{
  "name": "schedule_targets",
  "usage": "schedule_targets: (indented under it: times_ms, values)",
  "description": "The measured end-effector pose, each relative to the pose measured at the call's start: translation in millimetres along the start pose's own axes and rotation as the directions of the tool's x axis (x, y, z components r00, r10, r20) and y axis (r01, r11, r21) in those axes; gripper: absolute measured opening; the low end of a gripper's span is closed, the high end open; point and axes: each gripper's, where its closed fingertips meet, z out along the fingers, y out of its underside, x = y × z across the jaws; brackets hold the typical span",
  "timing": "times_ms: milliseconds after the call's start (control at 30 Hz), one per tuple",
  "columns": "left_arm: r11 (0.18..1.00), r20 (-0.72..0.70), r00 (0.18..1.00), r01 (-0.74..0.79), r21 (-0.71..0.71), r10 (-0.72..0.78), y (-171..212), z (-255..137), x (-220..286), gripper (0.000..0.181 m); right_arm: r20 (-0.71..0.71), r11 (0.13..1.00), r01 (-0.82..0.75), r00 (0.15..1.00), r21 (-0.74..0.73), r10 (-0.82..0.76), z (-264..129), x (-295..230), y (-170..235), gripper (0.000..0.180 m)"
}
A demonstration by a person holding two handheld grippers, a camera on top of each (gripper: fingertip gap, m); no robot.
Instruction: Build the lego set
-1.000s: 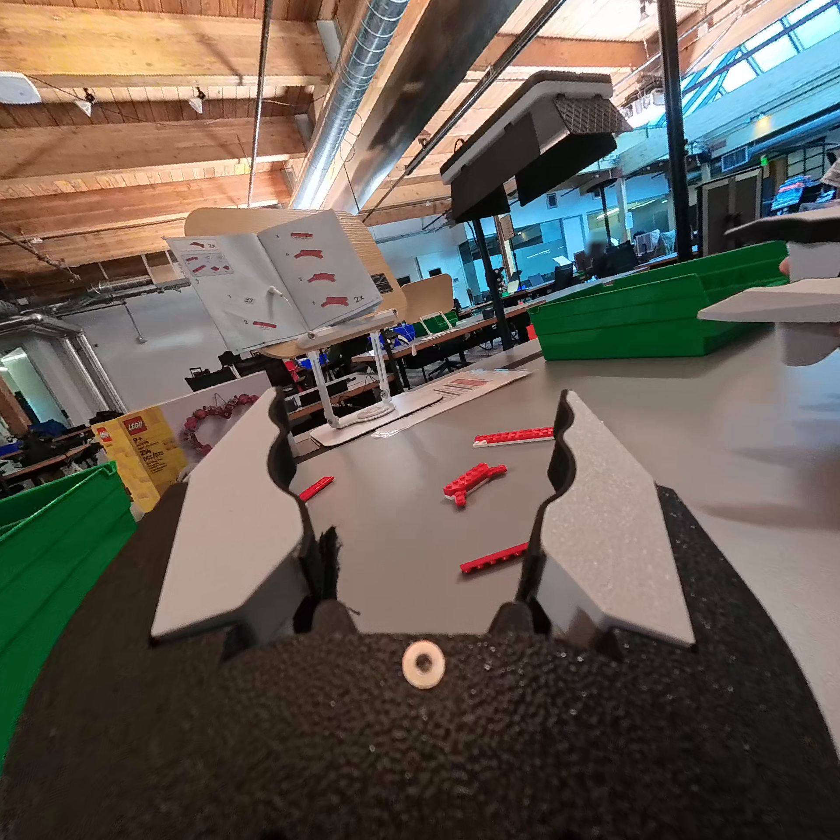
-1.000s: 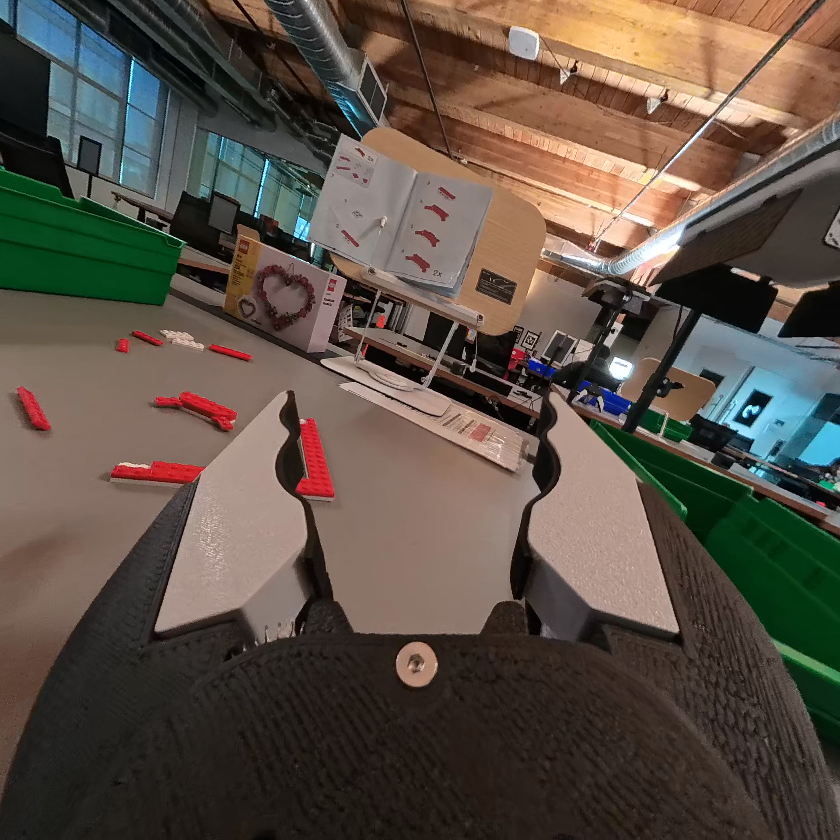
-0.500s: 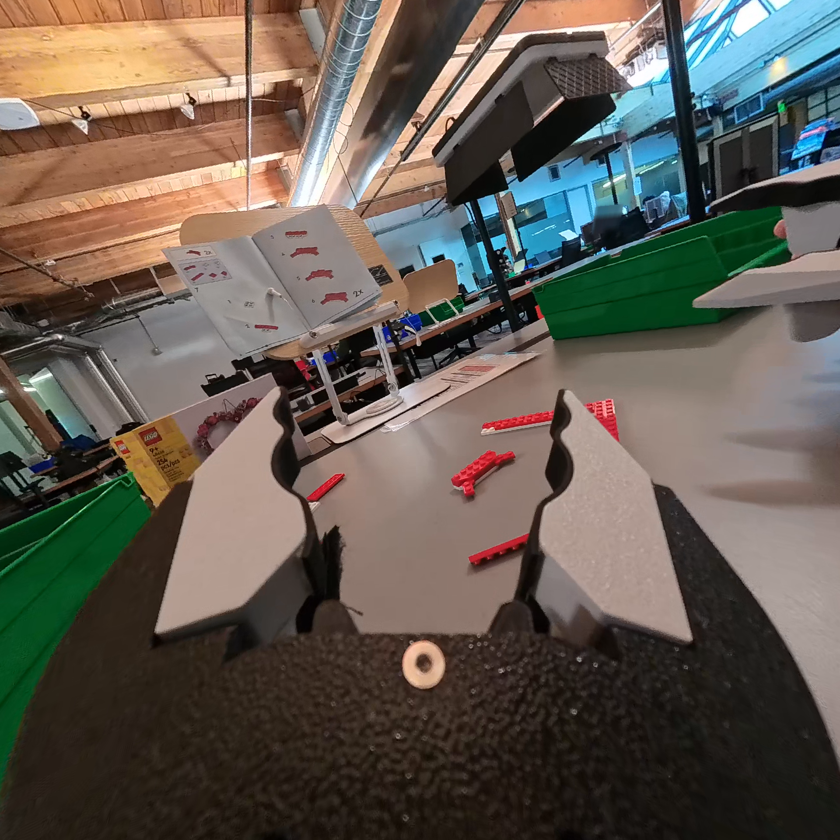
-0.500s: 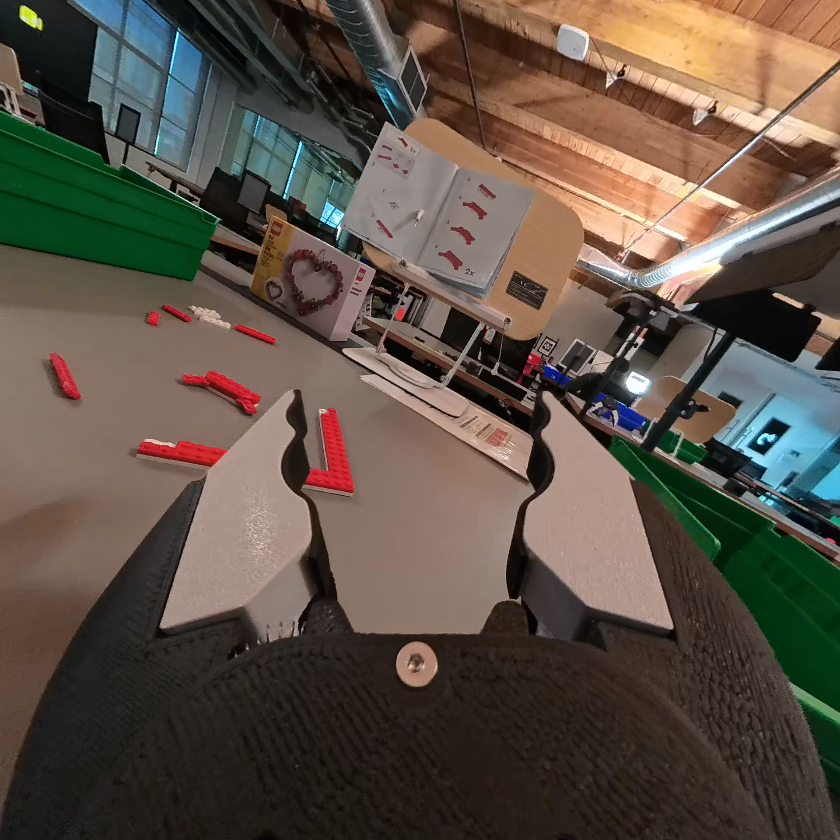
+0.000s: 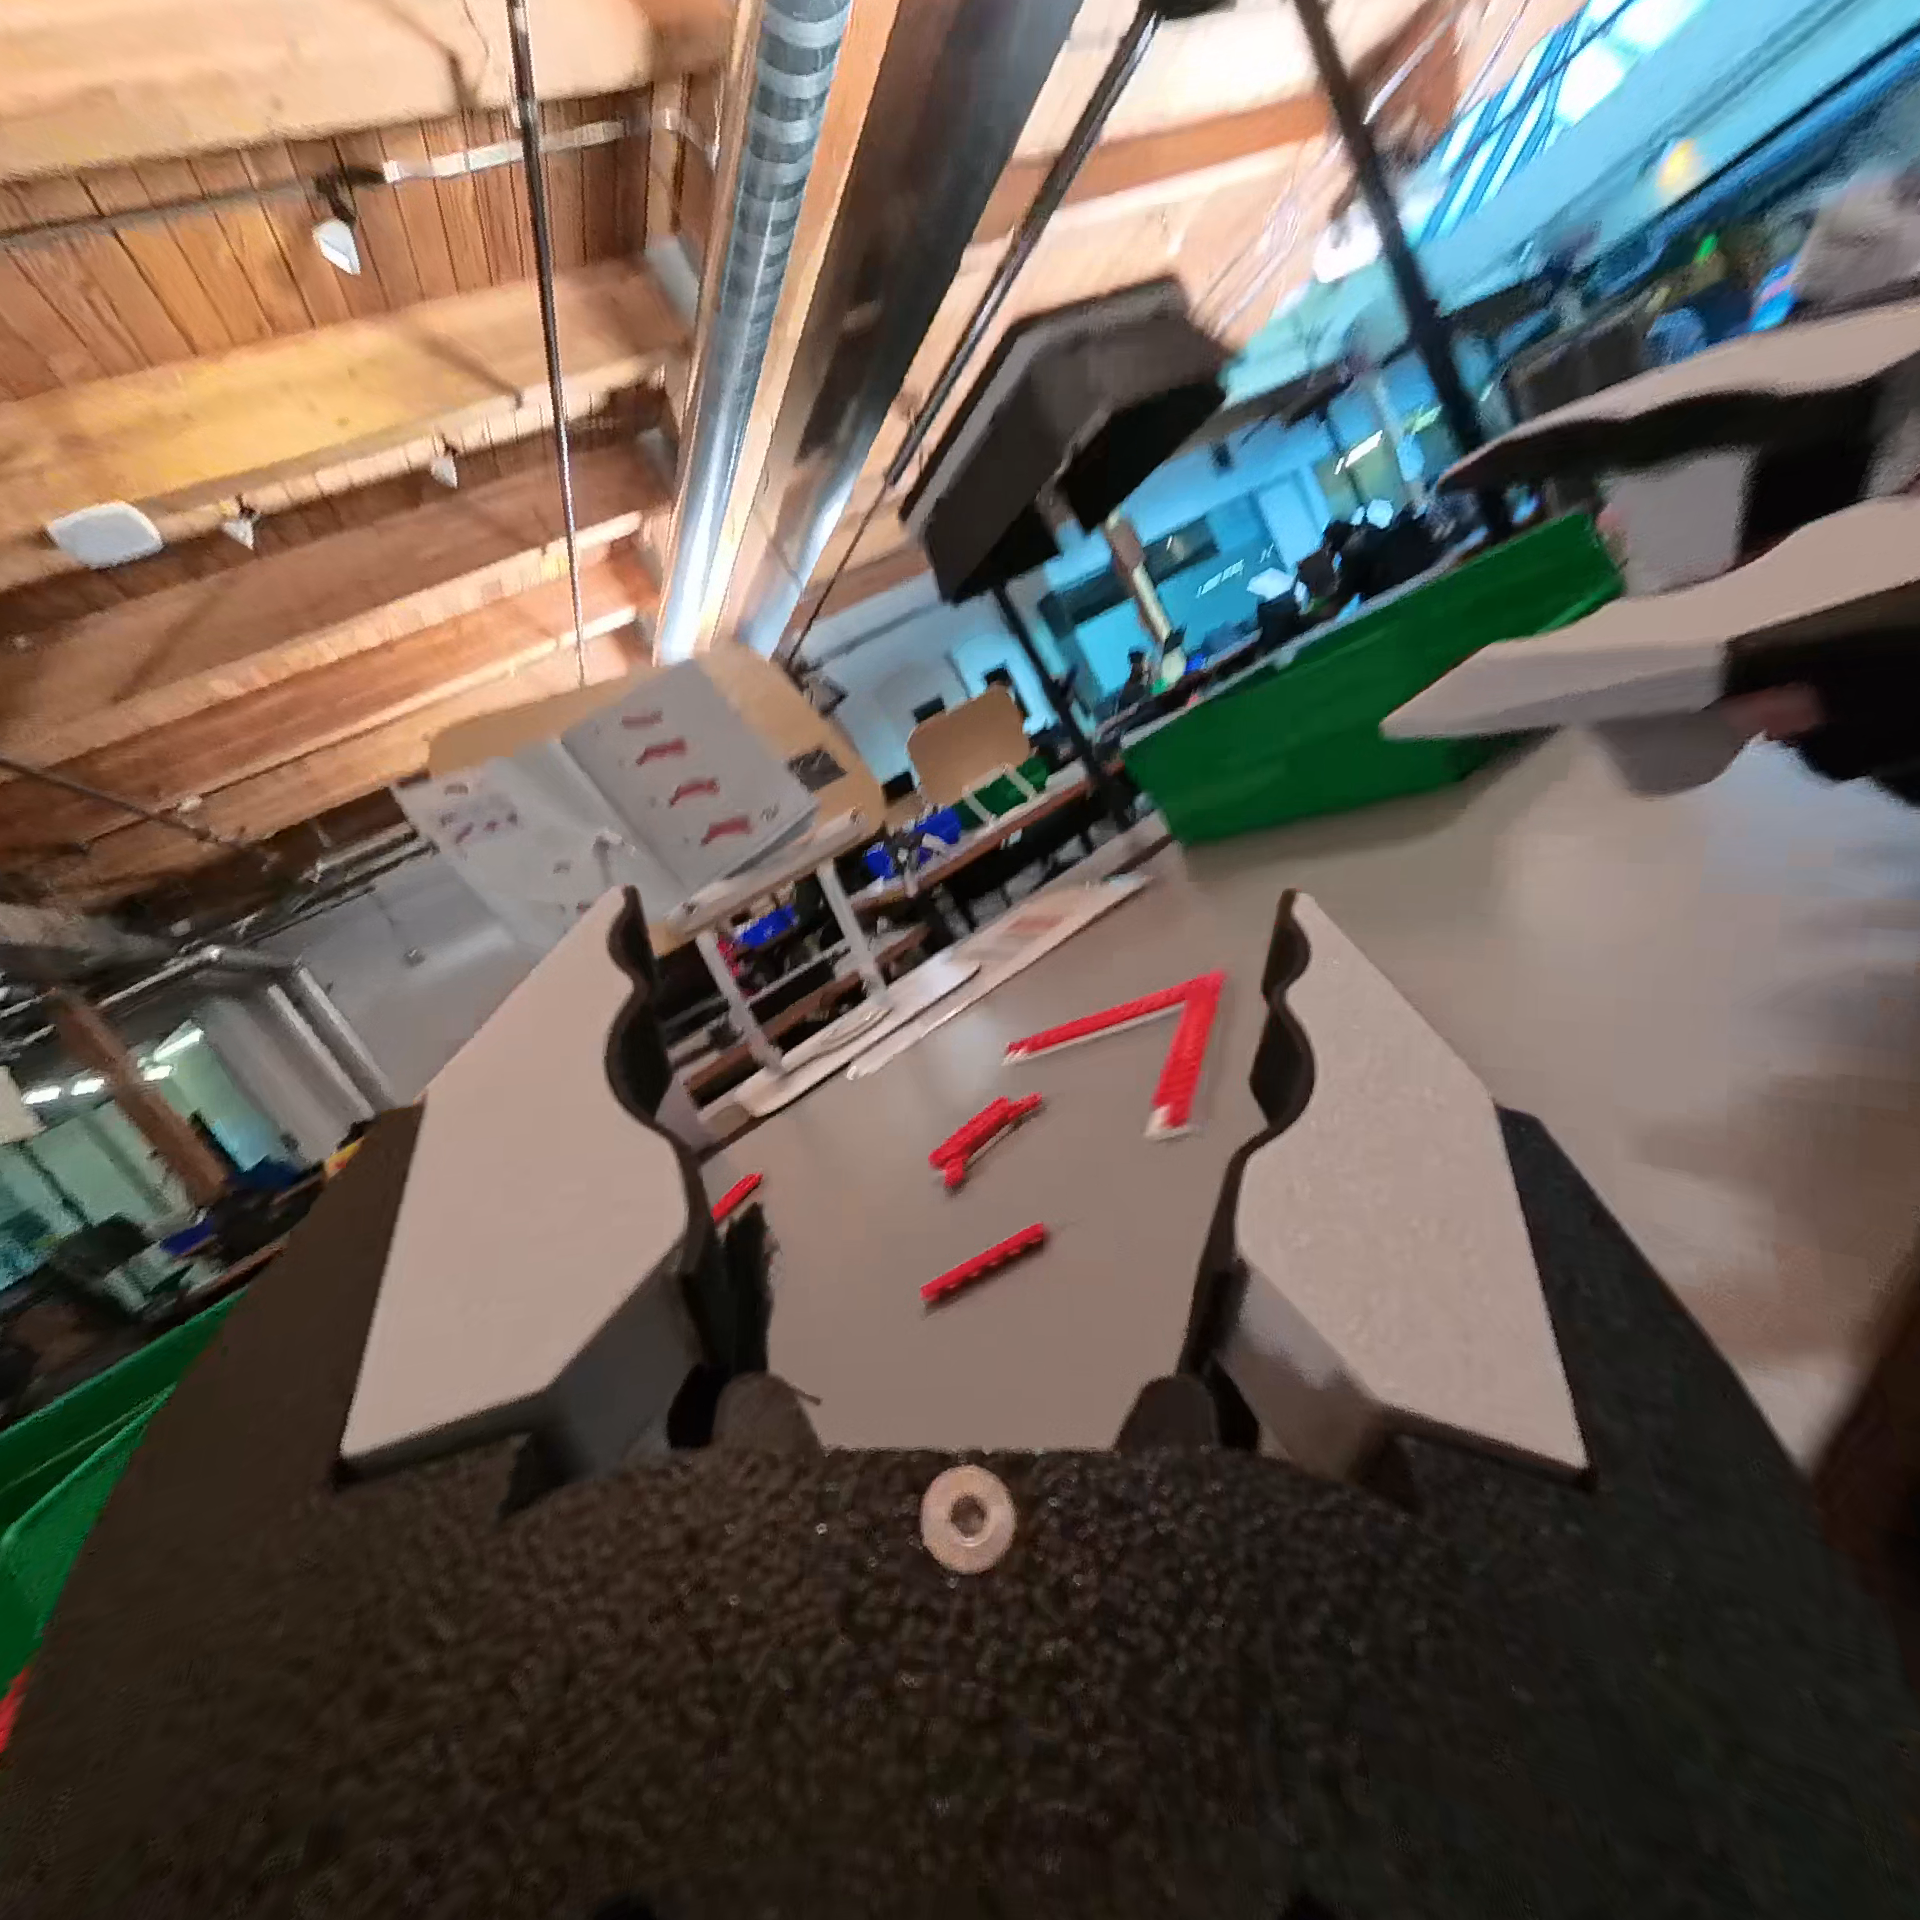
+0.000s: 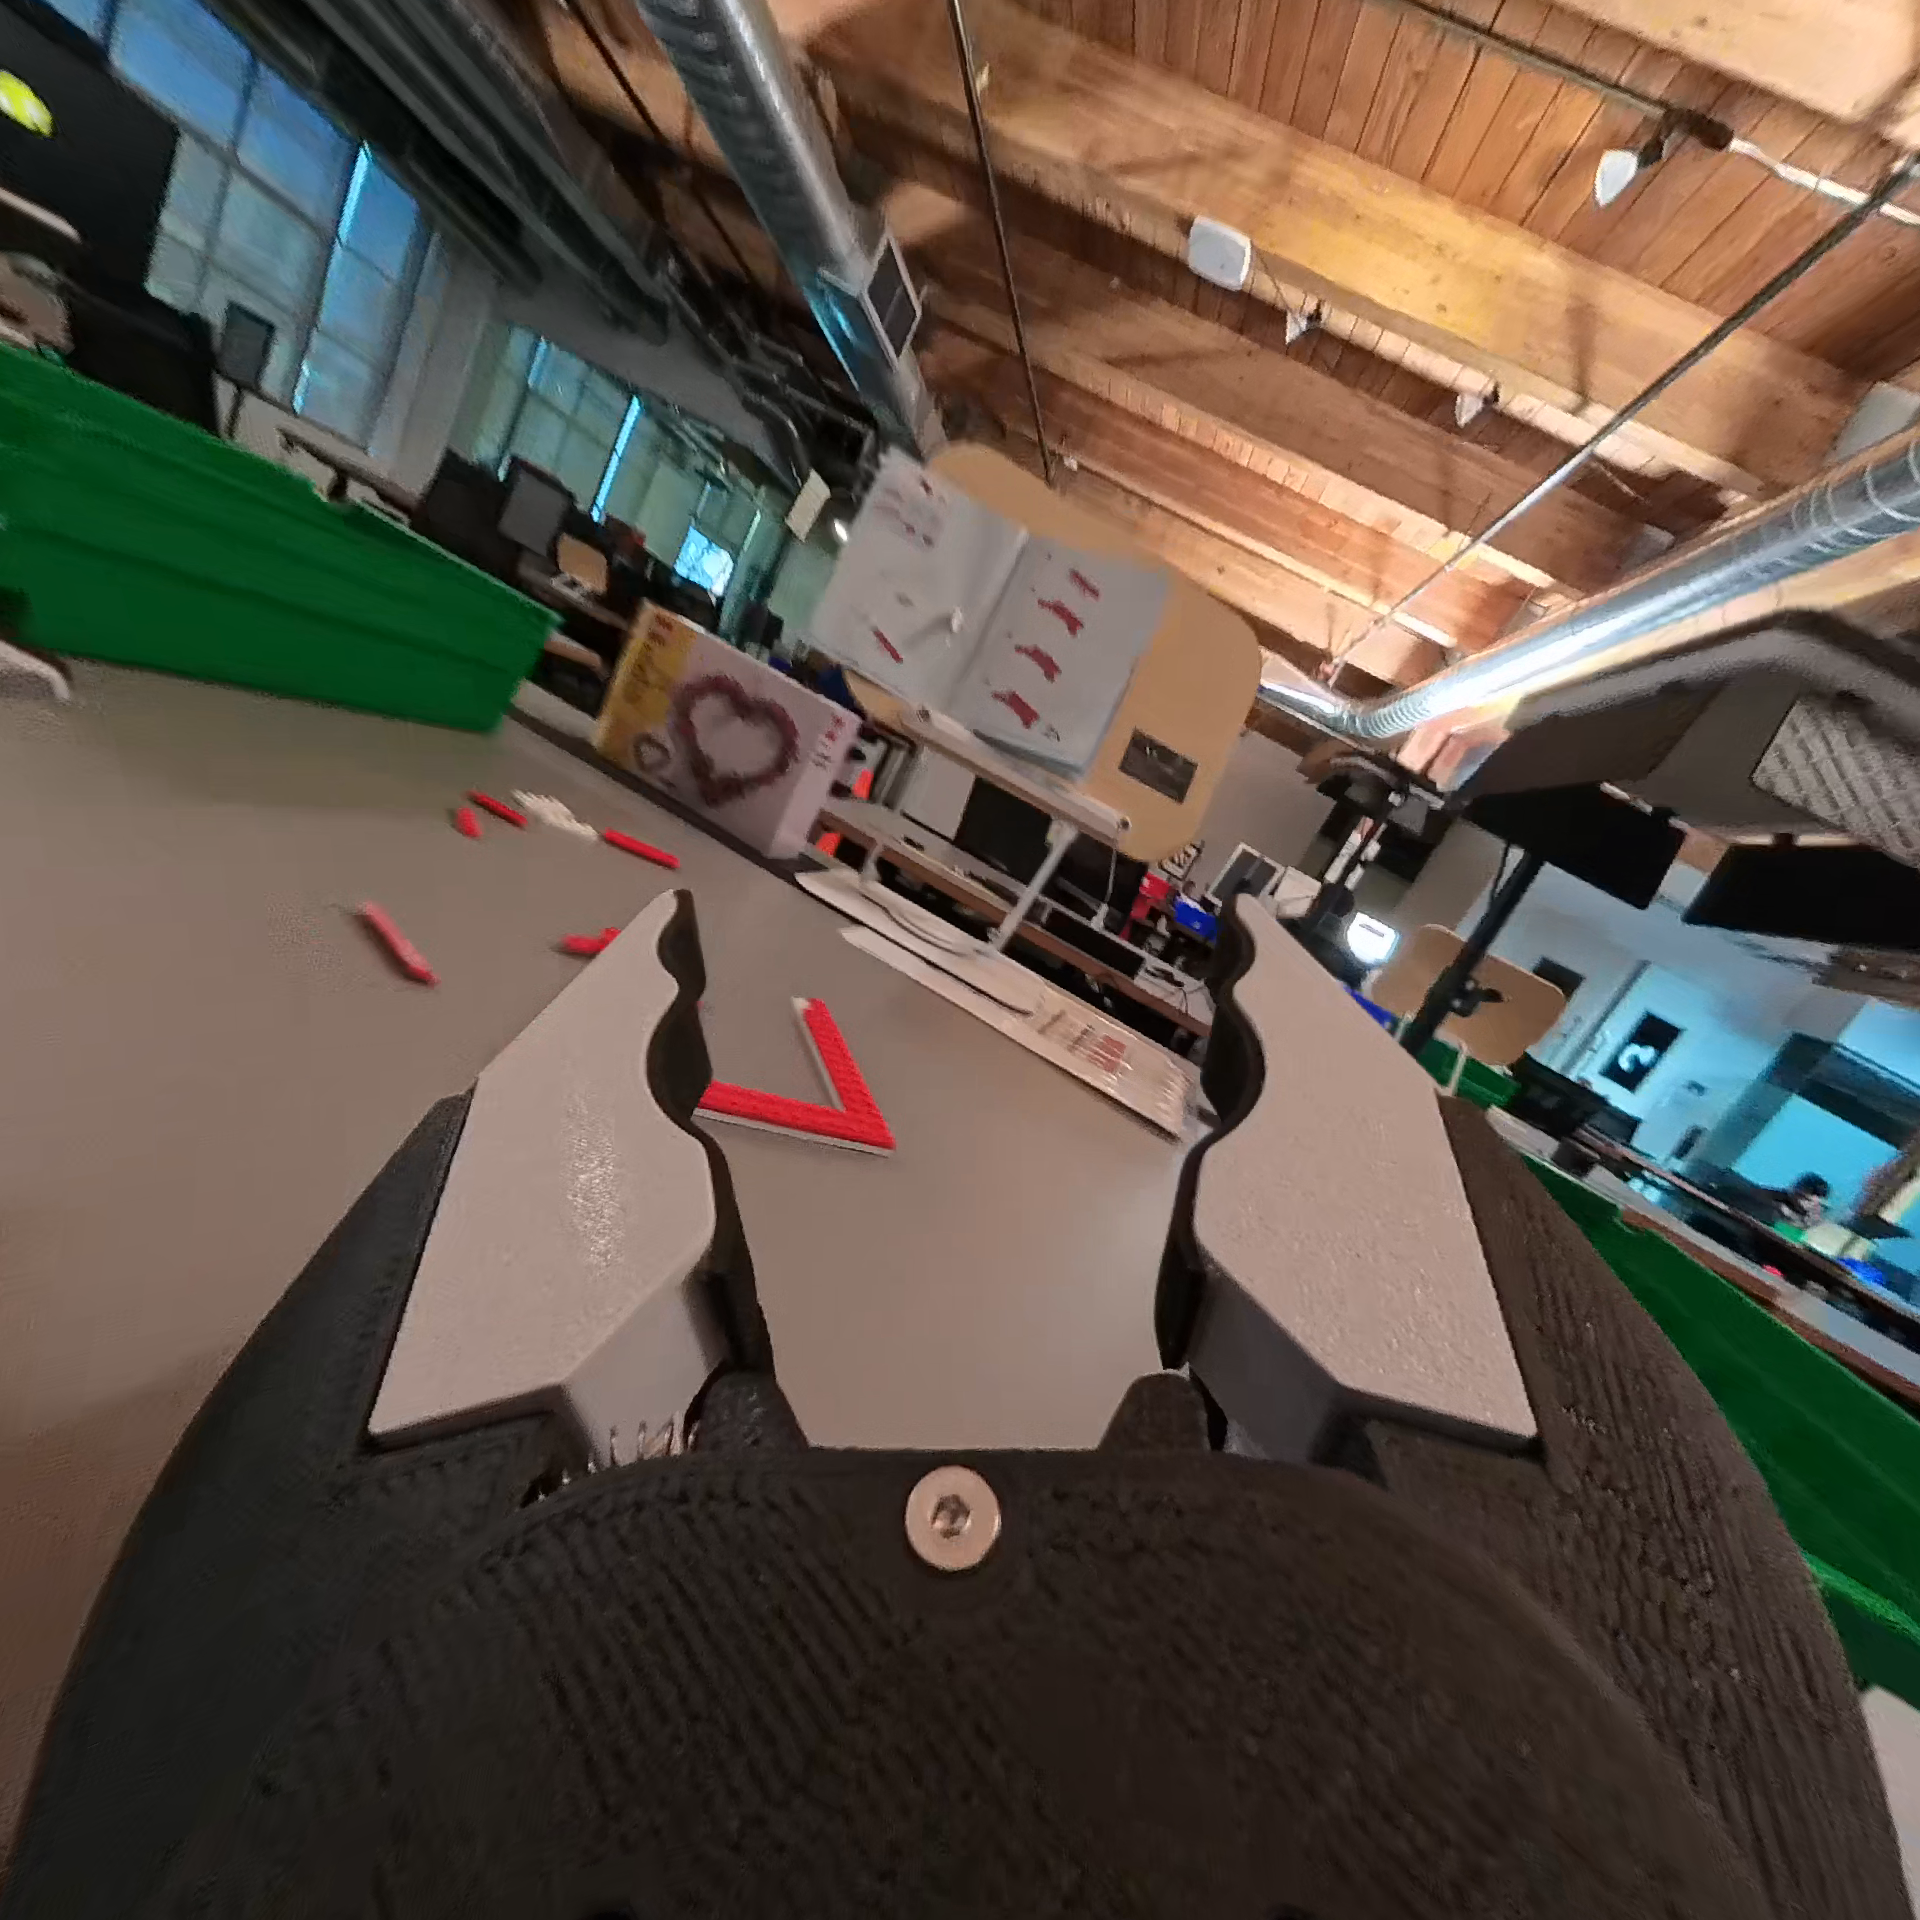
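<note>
Red V-shaped plate assembly [image 6: 821, 1101] on the grey table [image 6: 208, 935], ahead of 2 empty grippers.

Right gripper [image 6: 951, 935]: jaws apart, assembly flat just beyond its left fingertip, untouched. Left gripper [image 5: 951, 925]: jaws apart, tilted above the table; through the gap lie the same assembly [image 5: 1153, 1039], a curved red piece [image 5: 982, 1135] and a straight studded red strip [image 5: 982, 1260]. Fingers are matte grey with scalloped inner edges on grainy black bodies. An open instruction booklet [image 6: 997, 644] stands beyond on a stand.
</note>
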Motion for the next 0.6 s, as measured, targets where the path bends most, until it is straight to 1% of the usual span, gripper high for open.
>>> schedule_targets:
  times_ms: [100,200,233,267,300,367,433,500,600]
  values:
    - [0.993,0.03,0.998,0.055,0.102,-0.058,-44,-42,15,0.114,0.022,0.997,-0.004,1.0,0.083,0.002,-44,-21,-43,0.094]
    - [0.982,0.097,0.983,0.146,0.122,-0.159,-64,-67,17,0.113,0.051,0.995,-0.001,0.999,0.098,-0.003,-75,-37,-68,0.092]
    - [0.979,0.064,0.982,0.167,0.117,-0.175,-69,-65,26,0.114,0.065,0.996,-0.016,0.998,0.088,0.011,-80,-42,-72,0.092]
    - [0.984,0.028,0.986,0.16,0.075,-0.162,-70,-60,36,0.117,0.082,0.996,-0.041,0.996,0.078,0.035,-82,-47,-76,0.092]
    - [0.989,0.041,0.989,0.142,0.05,-0.144,-74,-54,38,0.119,0.101,0.995,-0.073,0.993,0.071,0.065,-83,-53,-80,0.093]
    - [0.989,0.021,0.992,0.126,0.072,-0.128,-94,-46,46,0.119,0.139,0.992,-0.115,0.985,0.056,0.106,-83,-63,-88,0.093]
    - [0.988,0.012,0.99,0.137,0.065,-0.138,-107,-41,50,0.119,0.17,0.987,-0.146,0.976,0.071,0.132,-87,-71,-97,0.093]
    - [0.985,0.022,0.986,0.162,0.057,-0.163,-113,-45,50,0.119,0.19,0.983,-0.154,0.973,0.1,0.133,-90,-74,-106,0.093]
    - [0.976,0.085,0.973,0.212,0.044,-0.215,-111,-57,42,0.122,0.219,0.978,-0.185,0.963,0.101,0.16,-93,-73,-111,0.093]
